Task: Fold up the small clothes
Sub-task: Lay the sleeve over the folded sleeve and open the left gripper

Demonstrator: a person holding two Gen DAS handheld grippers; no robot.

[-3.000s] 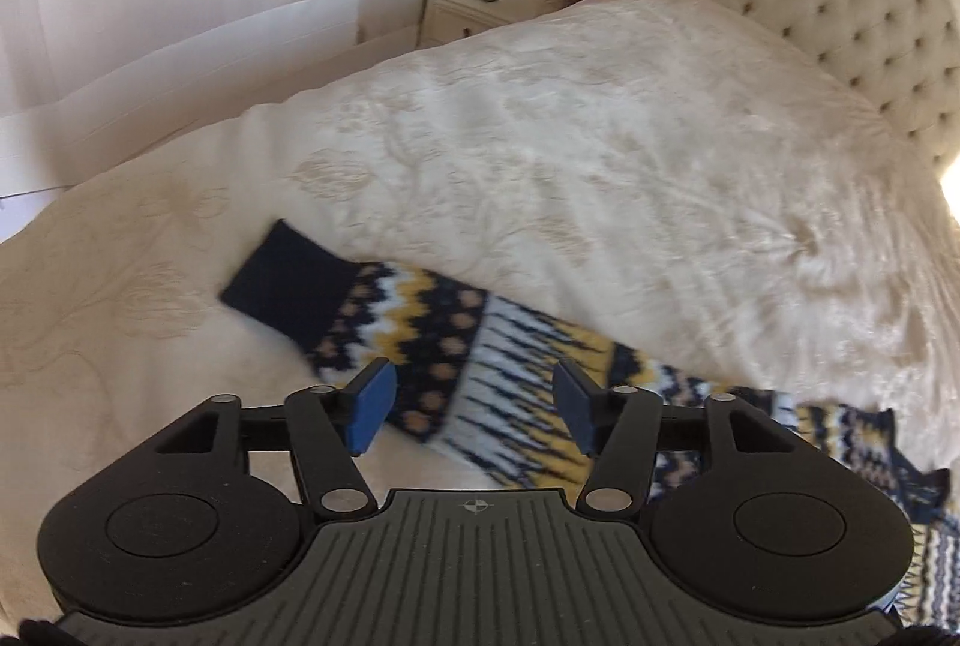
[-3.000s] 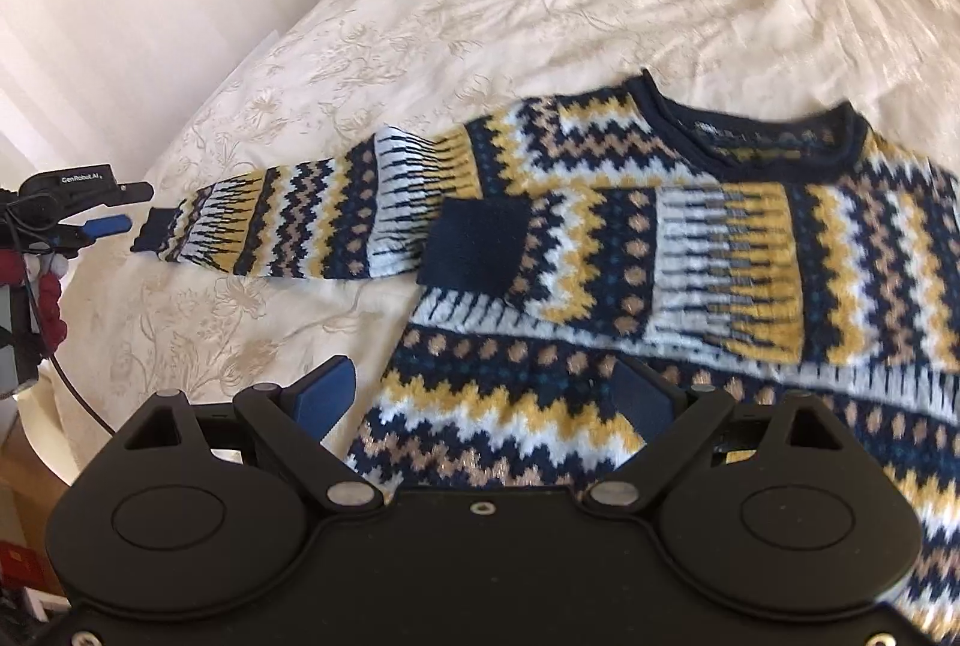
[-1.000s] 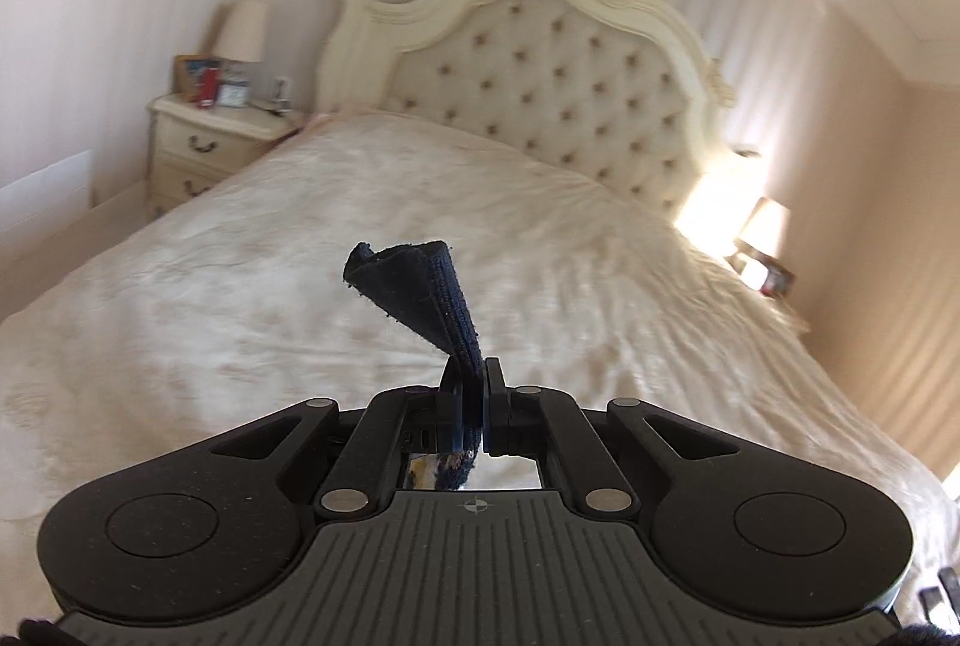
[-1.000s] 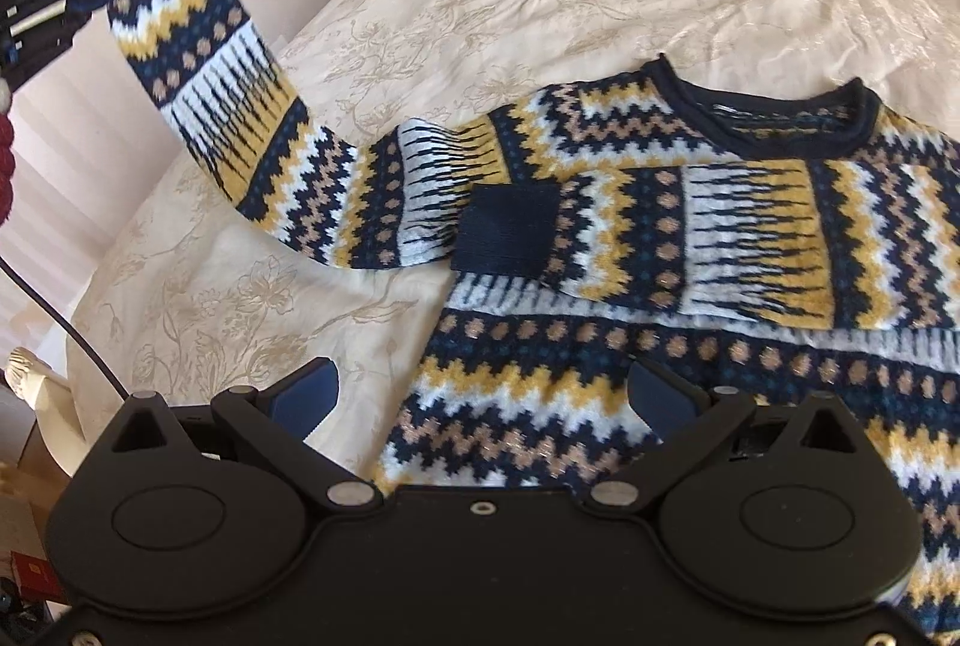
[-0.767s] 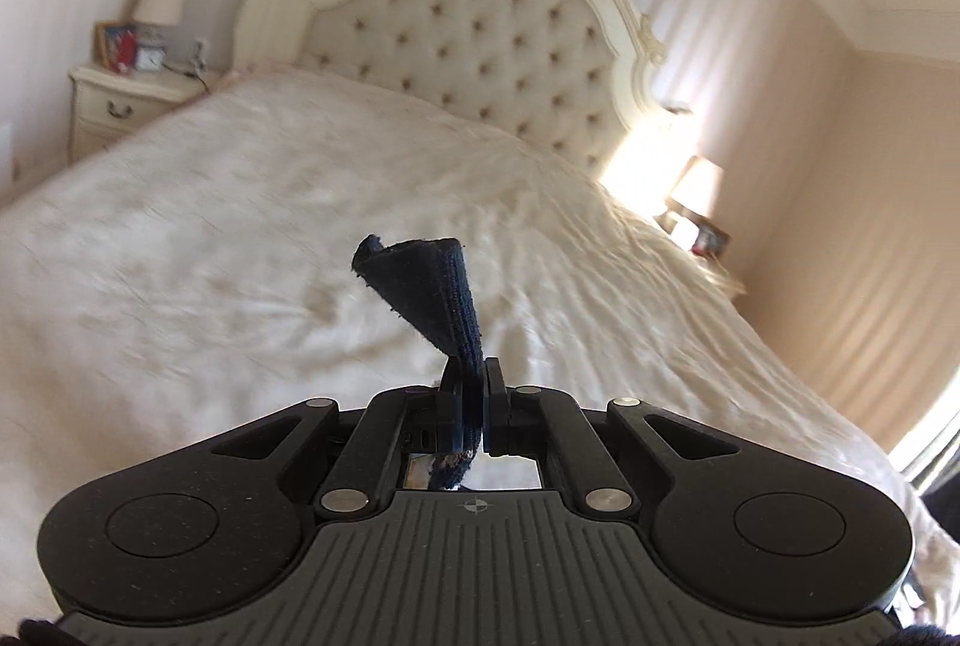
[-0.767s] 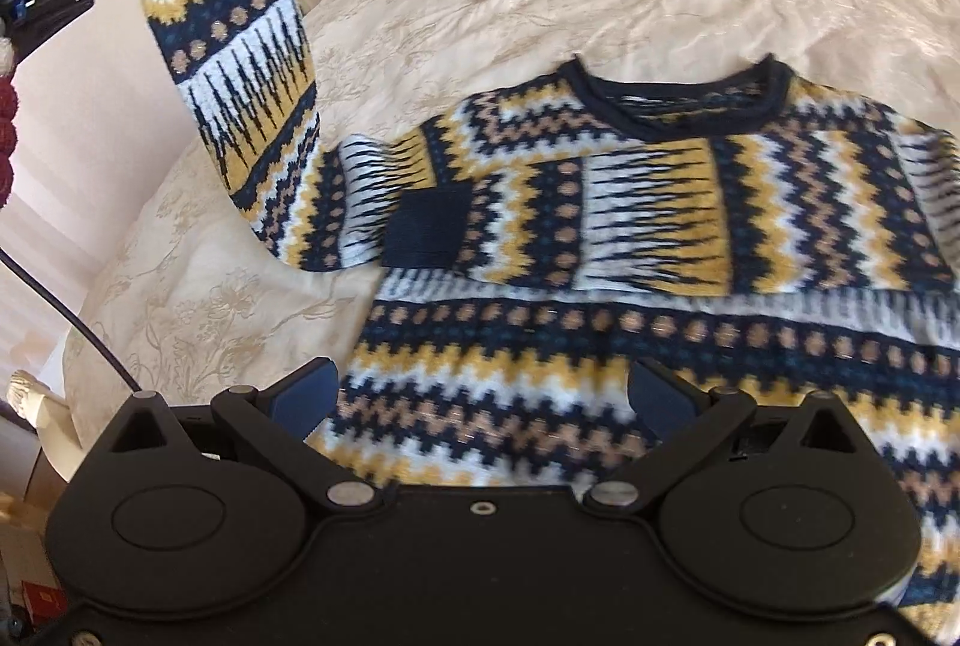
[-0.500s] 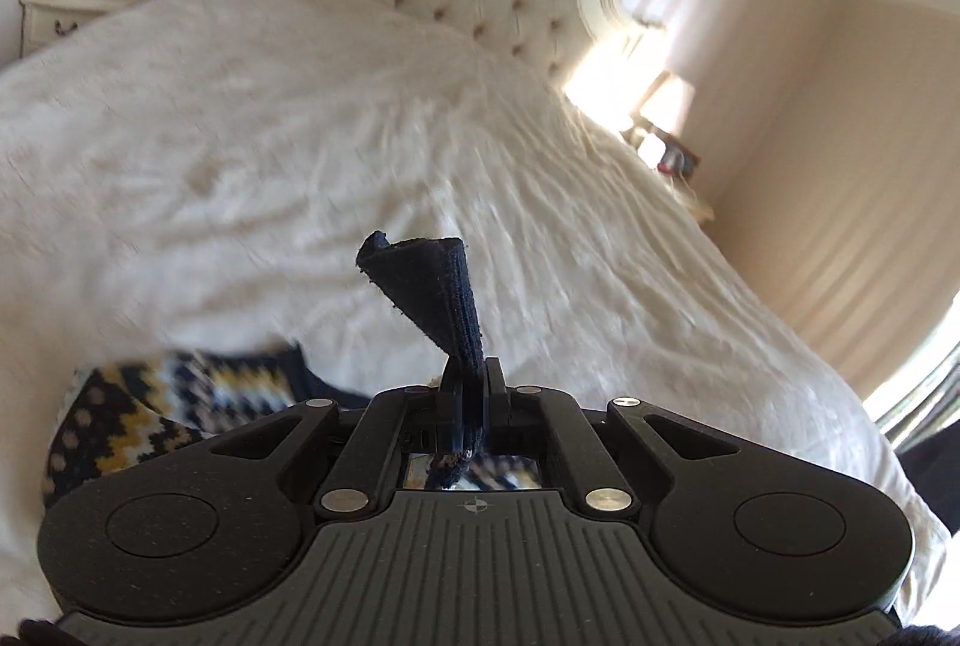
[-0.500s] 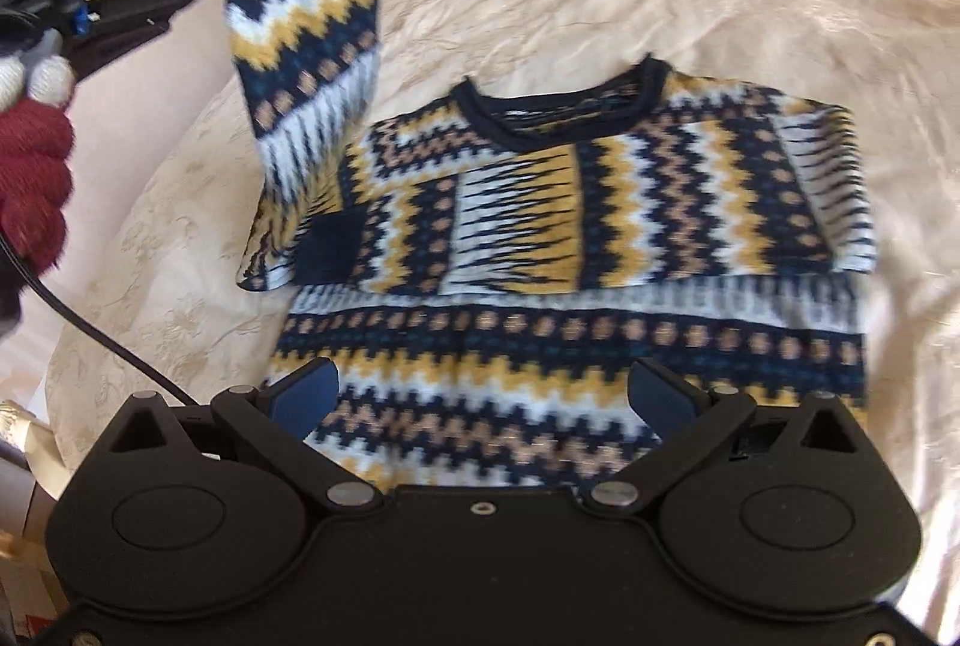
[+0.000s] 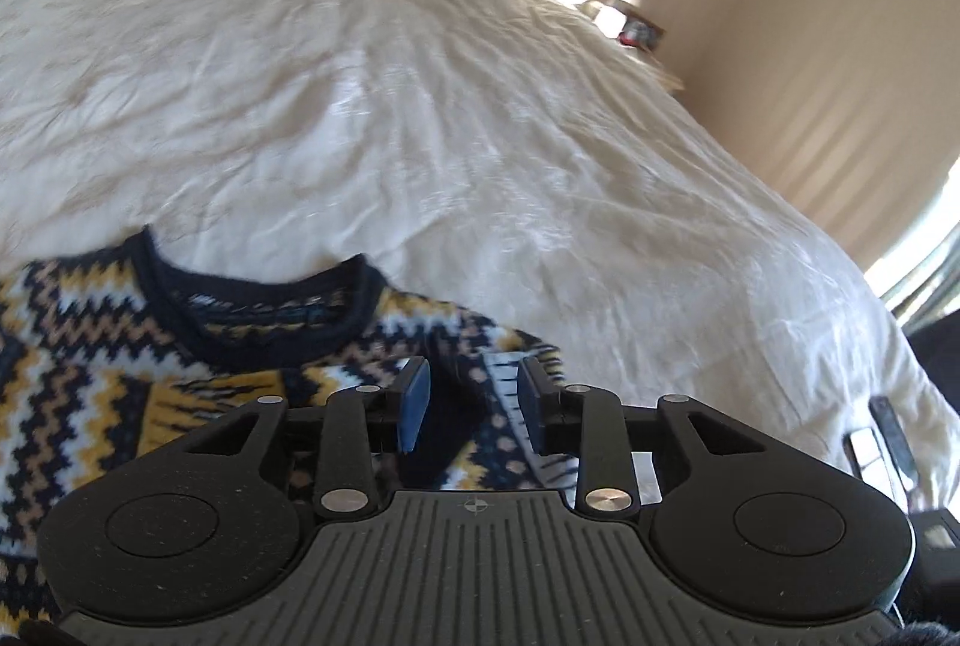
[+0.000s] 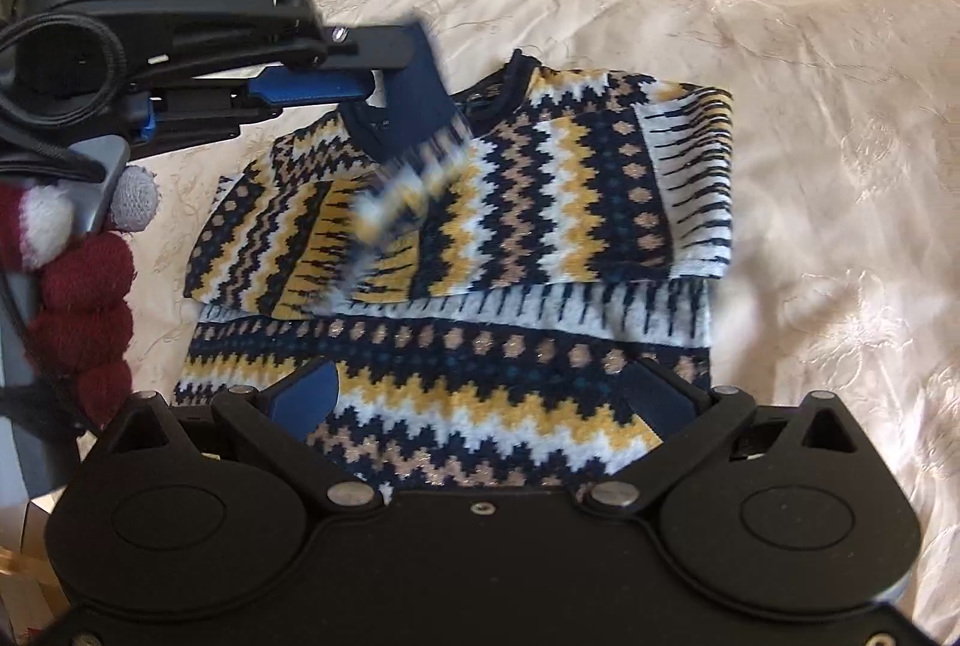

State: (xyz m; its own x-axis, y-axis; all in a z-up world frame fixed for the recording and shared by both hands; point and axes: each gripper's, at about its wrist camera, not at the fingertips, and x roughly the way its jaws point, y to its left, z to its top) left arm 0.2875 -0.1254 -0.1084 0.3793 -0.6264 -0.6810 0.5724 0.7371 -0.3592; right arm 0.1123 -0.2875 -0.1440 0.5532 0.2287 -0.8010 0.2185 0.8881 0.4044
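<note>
One sweater (image 10: 540, 250), two tongs (left (image 9: 471, 406) opening, right (image 10: 480, 400) wide).

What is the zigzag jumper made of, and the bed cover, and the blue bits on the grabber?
Jumper: looks like knitted yarn, probably wool or acrylic; you can see stitch-stepped zigzags and a ribbed navy collar. Matte, slightly fuzzy.
Bed cover: cream woven fabric with a soft sheen and stitched flower patterns, maybe satin or brocade; it creases finely.
Blue pads: smooth and matte, likely rubber or soft plastic; can't be sure.

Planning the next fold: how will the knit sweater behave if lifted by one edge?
The sweater would likely droop limply; its sleeves already lie folded flat. The thick knit probably grips pads well. It may drag across the bedspread.
</note>
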